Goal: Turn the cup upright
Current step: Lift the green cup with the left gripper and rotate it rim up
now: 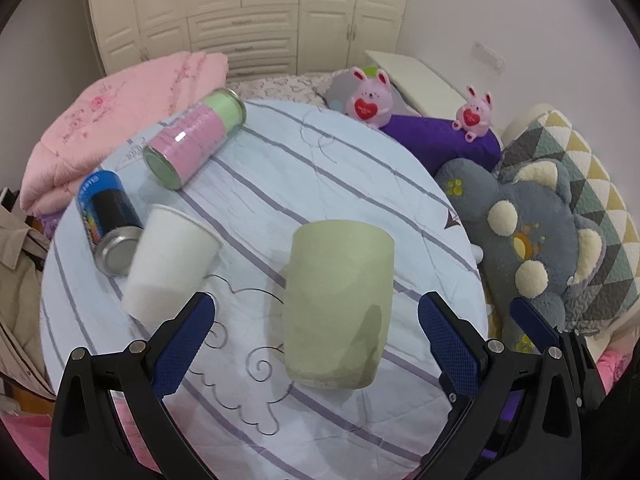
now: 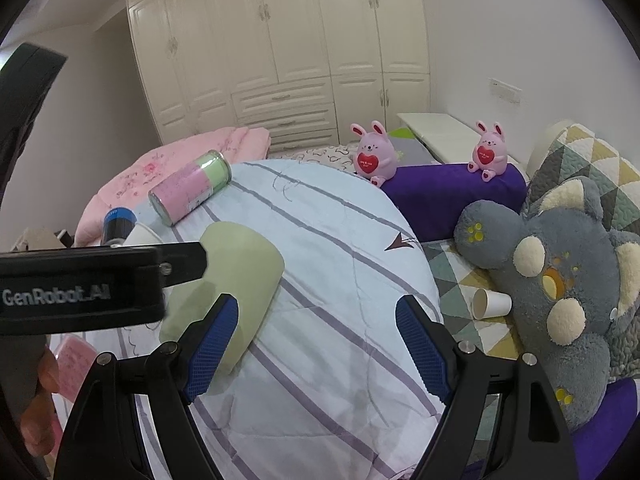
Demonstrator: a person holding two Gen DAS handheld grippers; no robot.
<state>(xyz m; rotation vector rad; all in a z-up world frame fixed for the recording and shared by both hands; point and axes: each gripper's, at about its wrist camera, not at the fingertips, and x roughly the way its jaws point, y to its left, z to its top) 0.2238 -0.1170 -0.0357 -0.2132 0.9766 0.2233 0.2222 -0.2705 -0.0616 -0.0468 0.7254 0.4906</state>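
Two grippers' jaws spread wide, left gripper (image 1: 316, 320) framing overturned green cup (image 1: 338, 304) on striped quilt (image 1: 360, 184), right gripper (image 2: 316, 320) empty.

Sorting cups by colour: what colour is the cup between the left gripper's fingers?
Pale green cup, clearest in the left wrist view.

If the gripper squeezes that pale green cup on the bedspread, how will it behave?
The green cup looks matte and thick-walled, so it will probably stay stiff and grip well against the left hand-held gripper's textured pads. It rests on a soft quilt, so a push may tip or rock it rather than slide it. Its round body might roll once tipped.
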